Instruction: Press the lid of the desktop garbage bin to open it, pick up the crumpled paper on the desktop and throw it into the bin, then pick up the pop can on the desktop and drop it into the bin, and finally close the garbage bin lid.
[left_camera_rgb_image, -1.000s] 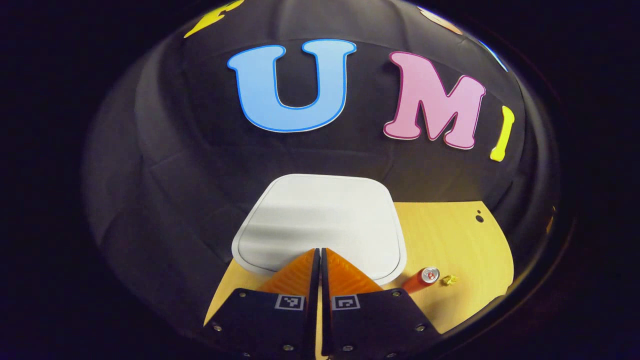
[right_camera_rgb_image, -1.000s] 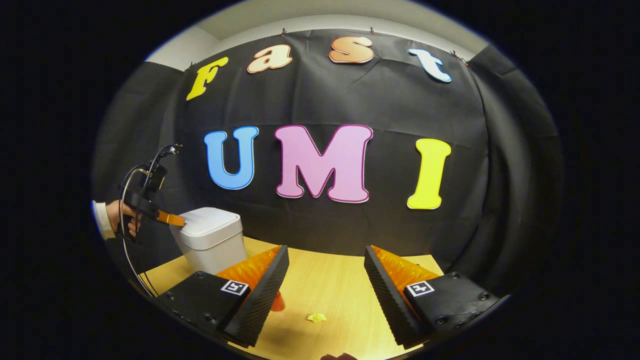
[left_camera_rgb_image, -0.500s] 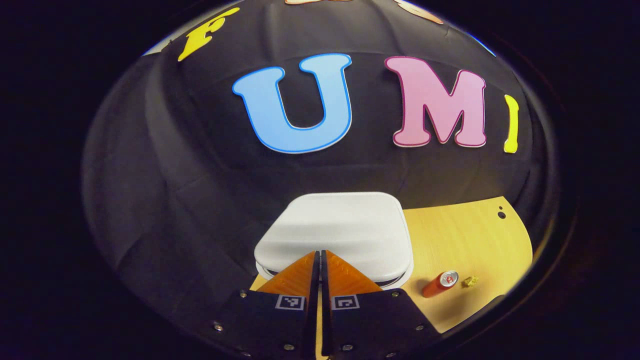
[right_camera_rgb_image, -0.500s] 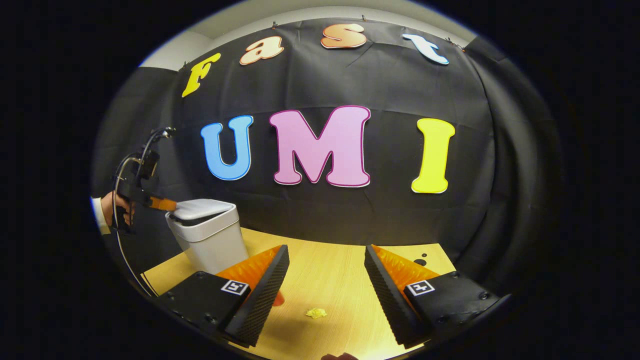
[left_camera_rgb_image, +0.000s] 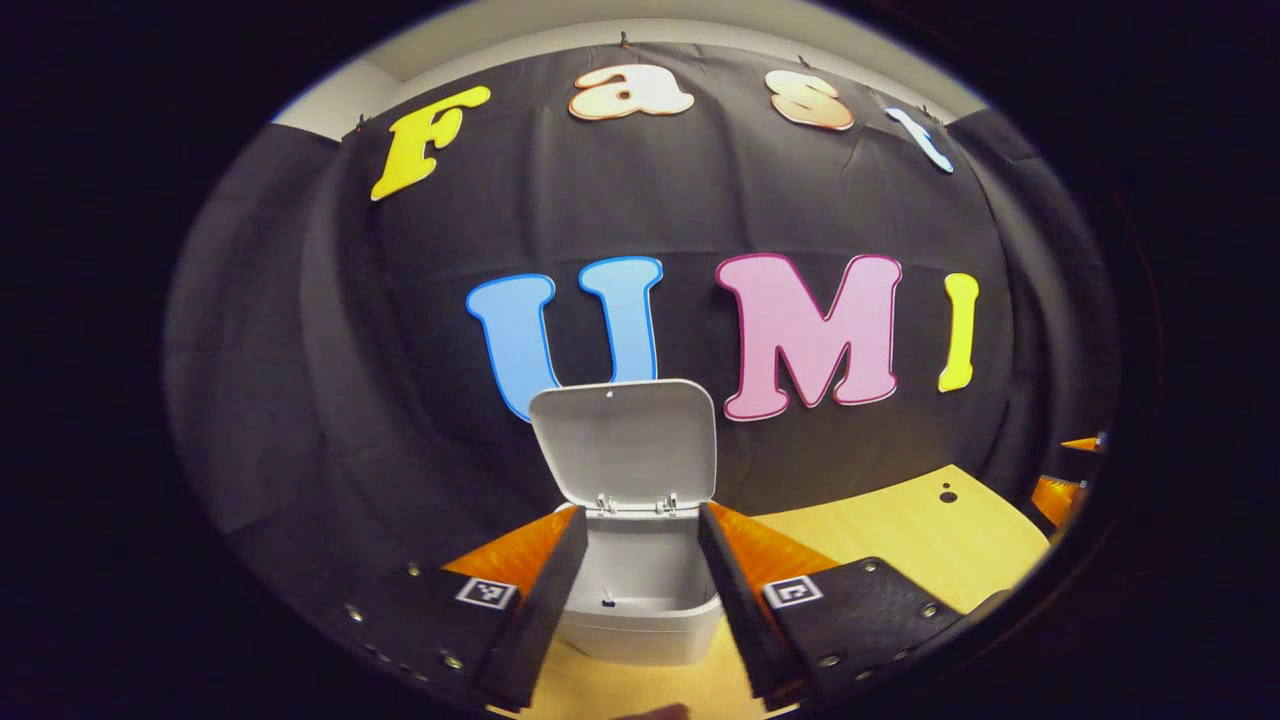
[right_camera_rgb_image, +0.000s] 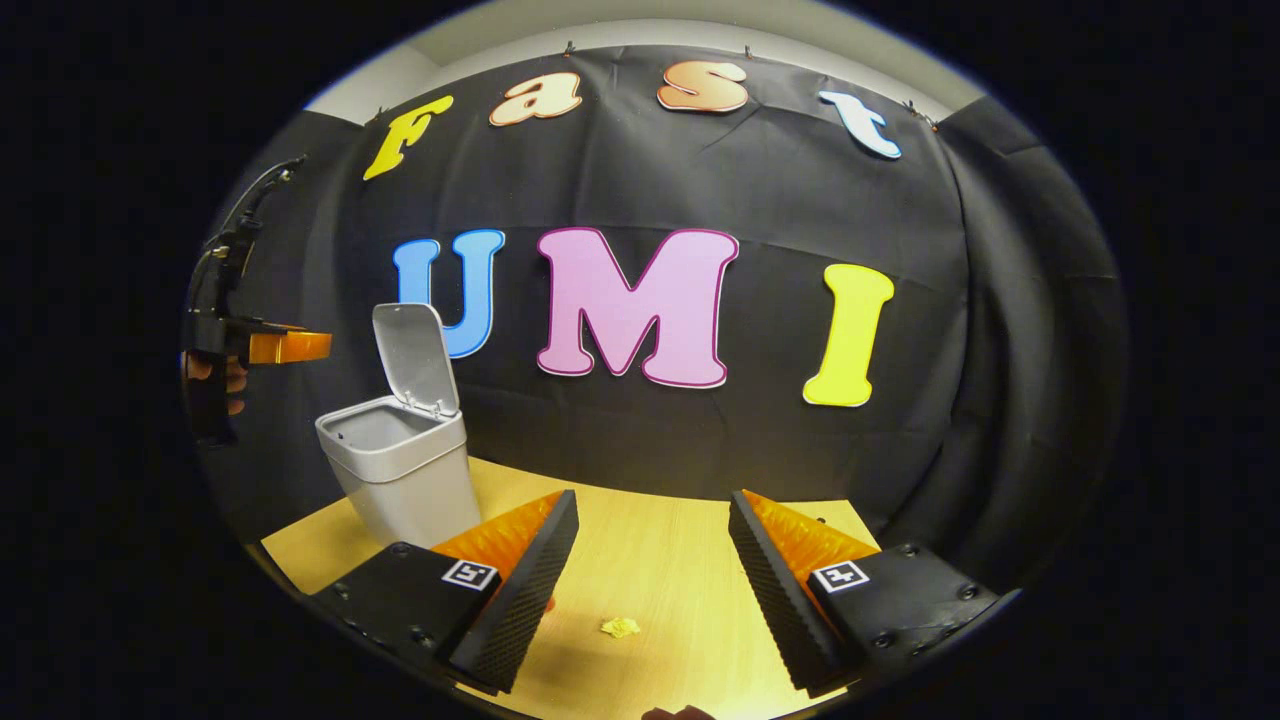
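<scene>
Both grippers are spread wide and hold nothing. Nearest in the right gripper view, the right gripper (right_camera_rgb_image: 650, 580) hangs low over the table (right_camera_rgb_image: 680, 560), with the crumpled paper (right_camera_rgb_image: 620, 627) lying on the wood just ahead, between its fingers and a little toward the left one. A small sliver of the pop can (right_camera_rgb_image: 549, 604) peeks out from behind that left finger; most of it is hidden.

Farther back on the table's left stands the garbage bin (right_camera_rgb_image: 405, 470), its lid (right_camera_rgb_image: 412, 358) swung up and standing nearly upright at the back, so the opening step looks done. Beyond it, the left gripper (right_camera_rgb_image: 295, 346) is raised above and to the side of the bin, apart from it. In the left gripper view, the left gripper (left_camera_rgb_image: 635, 590) frames the bin's open mouth (left_camera_rgb_image: 640, 570).

The step in hand looks to be picking up the paper. To do it well, I would centre the right gripper on the wad, lower until the fingertips nearly brush the wood, and pinch gently, since so small and light a scrap could skid away. Keeping clear of the can beside it matters too.
</scene>
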